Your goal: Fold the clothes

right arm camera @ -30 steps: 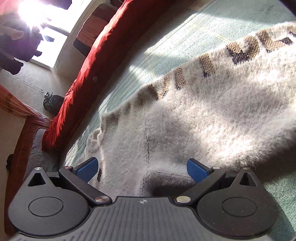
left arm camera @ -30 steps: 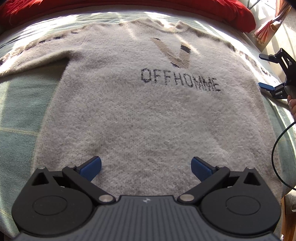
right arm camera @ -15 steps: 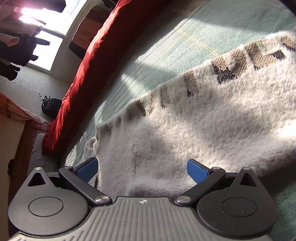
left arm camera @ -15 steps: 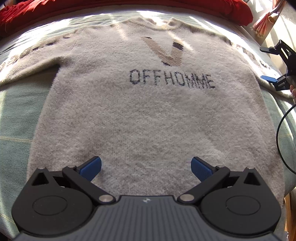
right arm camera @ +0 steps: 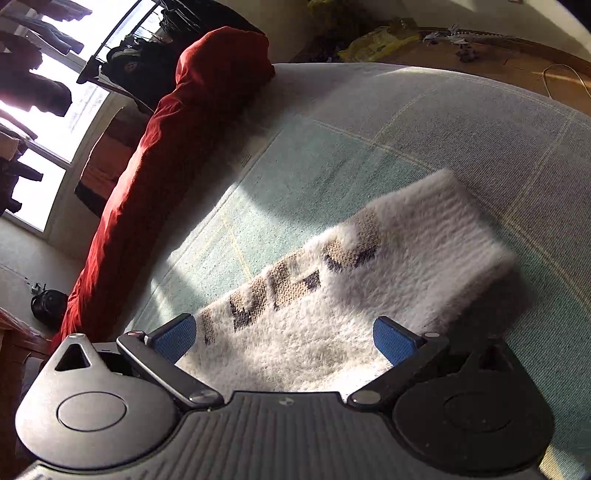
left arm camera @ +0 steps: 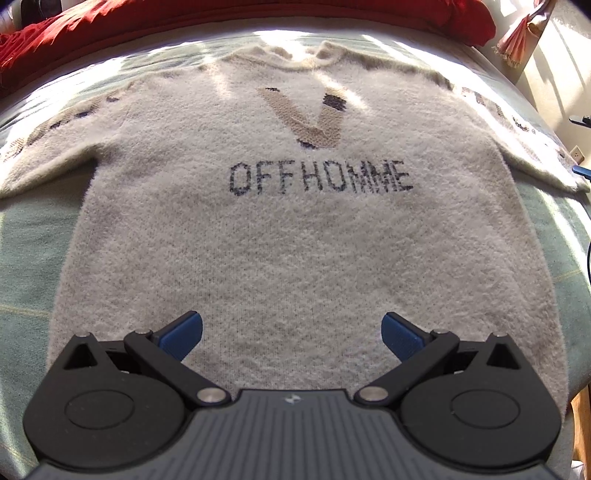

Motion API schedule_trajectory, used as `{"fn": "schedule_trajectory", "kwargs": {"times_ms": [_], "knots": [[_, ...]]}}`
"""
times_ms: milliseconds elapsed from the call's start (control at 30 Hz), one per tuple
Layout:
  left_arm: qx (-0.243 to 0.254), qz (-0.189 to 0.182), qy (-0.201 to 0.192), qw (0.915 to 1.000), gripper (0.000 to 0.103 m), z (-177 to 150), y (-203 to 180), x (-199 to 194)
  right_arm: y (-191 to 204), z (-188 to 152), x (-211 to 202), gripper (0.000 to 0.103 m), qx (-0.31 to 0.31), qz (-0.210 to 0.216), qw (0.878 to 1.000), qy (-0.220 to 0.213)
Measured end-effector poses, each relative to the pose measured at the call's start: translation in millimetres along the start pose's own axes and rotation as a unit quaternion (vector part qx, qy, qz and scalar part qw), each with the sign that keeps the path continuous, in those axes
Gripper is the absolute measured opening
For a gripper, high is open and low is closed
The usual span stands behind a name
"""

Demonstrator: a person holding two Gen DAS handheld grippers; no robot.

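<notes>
1. The sweater lies flat and face up on the bed cover, with both sleeves spread out to the sides.
2. The left claw hovers over the bottom part of the sweater. Its blue fingers are spread wide and they pinch nothing.
3. From the left claw, the body of the sweater runs straight ahead. Its long axis goes from the hem, near the claw, to the collar, far ahead, so the sweater points away from this claw.
4. The printed word reads upright ahead of the left claw, and the red blanket lies beyond the collar.
5. The right claw hangs over one sleeve, the one on its own side. It is also spread wide and holds nothing.
6. From the right claw, the sleeve runs ahead and to the right. Its cuff is the far end, and the brown and dark pattern follows the left edge of the sleeve.
7. In my judgement, the right claw is nearer to this sleeve, so it is the one to take it. The coming move probably needs the claw to close on the sleeve and bring it across the sweater body.
8. The fabric looks fluffy and thick, so the claw may catch only the fibres.
</notes>
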State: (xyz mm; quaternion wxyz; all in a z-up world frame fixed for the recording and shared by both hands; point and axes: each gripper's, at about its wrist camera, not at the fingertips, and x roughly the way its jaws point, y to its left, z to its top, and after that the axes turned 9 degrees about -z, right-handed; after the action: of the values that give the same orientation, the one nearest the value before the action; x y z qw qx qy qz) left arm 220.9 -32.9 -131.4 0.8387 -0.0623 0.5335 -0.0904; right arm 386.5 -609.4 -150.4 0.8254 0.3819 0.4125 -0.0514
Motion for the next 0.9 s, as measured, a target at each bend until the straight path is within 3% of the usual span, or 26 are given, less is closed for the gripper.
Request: {"fn": "schedule_trajectory", "kwargs": {"times_ms": [100,167,400,533,733,900], "knots": [[0.002,0.001,0.002,1.0000,0.102,2.0,-2.6,1.2,7.9,-2.6,18.1,0.103,-0.005,0.016,0.999,0.031],[0.005,0.003,0.004,1.0000,0.102,2.0,-3.5,1.9,7.1,-6.9,26.4,0.103,-0.022,-0.016,0.999,0.042],[0.005,0.001,0.007,1.0000,0.102,1.0,-3.9,3.2,-36.3,0.7,-4.4,0.103,0.004,-0.062,0.998,-0.011],[0.010,-0.009,-0.001,0.9999,0.102,-3.5,-8.0,-4.4,-29.9,-1.0,-21.1,0.103,-0.001,-0.108,0.994,-0.015],[0.005,-0.017,-0.018,0.9997,0.102,-12.4,-6.6,-22.5,39.9,-34.2,-34.9,0.103,-0.038,-0.004,0.999,0.034],[0.008,-0.027,-0.037,0.9989,0.102,-23.7,-3.6,-41.9,126.6,-89.4,-23.2,0.103,-0.096,0.087,0.985,0.112]]}}
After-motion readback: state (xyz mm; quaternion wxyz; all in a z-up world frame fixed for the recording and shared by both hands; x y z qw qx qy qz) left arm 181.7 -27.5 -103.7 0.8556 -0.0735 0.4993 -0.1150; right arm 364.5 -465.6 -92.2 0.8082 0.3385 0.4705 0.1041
